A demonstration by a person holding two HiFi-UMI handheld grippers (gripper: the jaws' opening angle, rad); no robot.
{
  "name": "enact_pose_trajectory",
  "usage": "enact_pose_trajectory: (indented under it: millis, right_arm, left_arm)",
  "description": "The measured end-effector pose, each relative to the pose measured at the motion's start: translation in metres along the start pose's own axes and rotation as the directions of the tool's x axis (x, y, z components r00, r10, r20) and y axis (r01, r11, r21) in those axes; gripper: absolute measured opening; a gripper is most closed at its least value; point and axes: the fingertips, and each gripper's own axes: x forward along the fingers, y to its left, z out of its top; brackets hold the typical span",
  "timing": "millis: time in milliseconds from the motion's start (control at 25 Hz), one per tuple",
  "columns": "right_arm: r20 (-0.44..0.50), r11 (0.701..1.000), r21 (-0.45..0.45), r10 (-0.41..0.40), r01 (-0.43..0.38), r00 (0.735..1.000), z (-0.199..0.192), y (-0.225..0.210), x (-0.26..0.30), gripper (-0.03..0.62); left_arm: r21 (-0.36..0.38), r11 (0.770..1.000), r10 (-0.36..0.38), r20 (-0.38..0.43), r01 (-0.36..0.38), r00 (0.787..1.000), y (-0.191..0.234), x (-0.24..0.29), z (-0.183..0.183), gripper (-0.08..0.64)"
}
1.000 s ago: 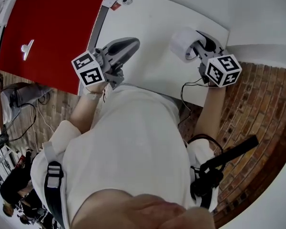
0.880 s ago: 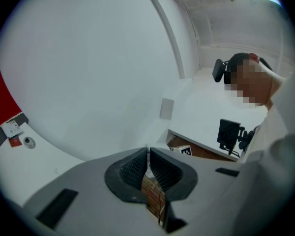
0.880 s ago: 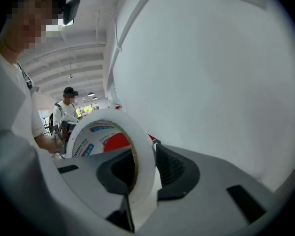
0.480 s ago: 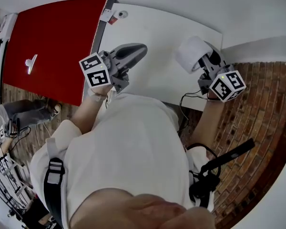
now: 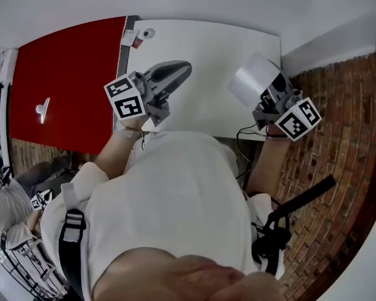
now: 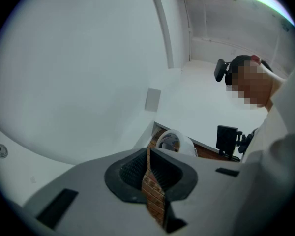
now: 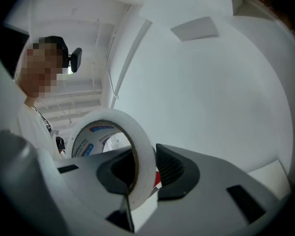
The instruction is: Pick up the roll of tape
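Observation:
The roll of tape (image 5: 250, 80) is white with a printed cardboard core and is held in the air above the right end of the white table (image 5: 207, 49). My right gripper (image 5: 271, 91) is shut on it. In the right gripper view the pads pinch the wall of the roll of tape (image 7: 113, 132), one inside the ring and one outside, at my right gripper (image 7: 145, 173). My left gripper (image 5: 172, 74) hovers over the table's middle, shut and holding nothing. In the left gripper view my left gripper (image 6: 147, 168) shows only a thin slit between its pads, with the roll of tape (image 6: 176, 140) beyond it.
A red surface (image 5: 69, 74) adjoins the table on the left, with a small silver object (image 5: 44, 110) on it. Small items (image 5: 138, 36) lie at the table's far left corner. Brick floor (image 5: 338, 149) lies to the right, and another person (image 5: 12, 199) is at the lower left.
My right gripper has risen with the roll and rolled, so the roll now stands well above the table. My left gripper has moved up a little, still shut.

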Motion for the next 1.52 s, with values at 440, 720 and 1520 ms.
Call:
enact_pose_trajectory:
  millis: [440,720,1520]
  right_arm:
    - [0.171,0.994,0.072,0.075,-0.088,0.982,0.030,0.019,-0.040,0.100]
    - [0.229,0.985,0.097,0.115,-0.140,0.967,0.035,0.026,-0.045,0.100]
    - [0.270,0.968,0.154,0.150,-0.196,0.951,0.026,0.021,-0.035,0.100]
  left_arm:
    - [0.028,0.999,-0.031,-0.020,0.031,0.999,-0.022,0.026,0.003,0.008]
    - [0.023,1.000,-0.009,-0.003,0.009,1.000,-0.016,0.020,0.004,0.008]
    - [0.016,1.000,0.011,0.050,-0.012,0.999,-0.012,0.007,0.016,0.008]
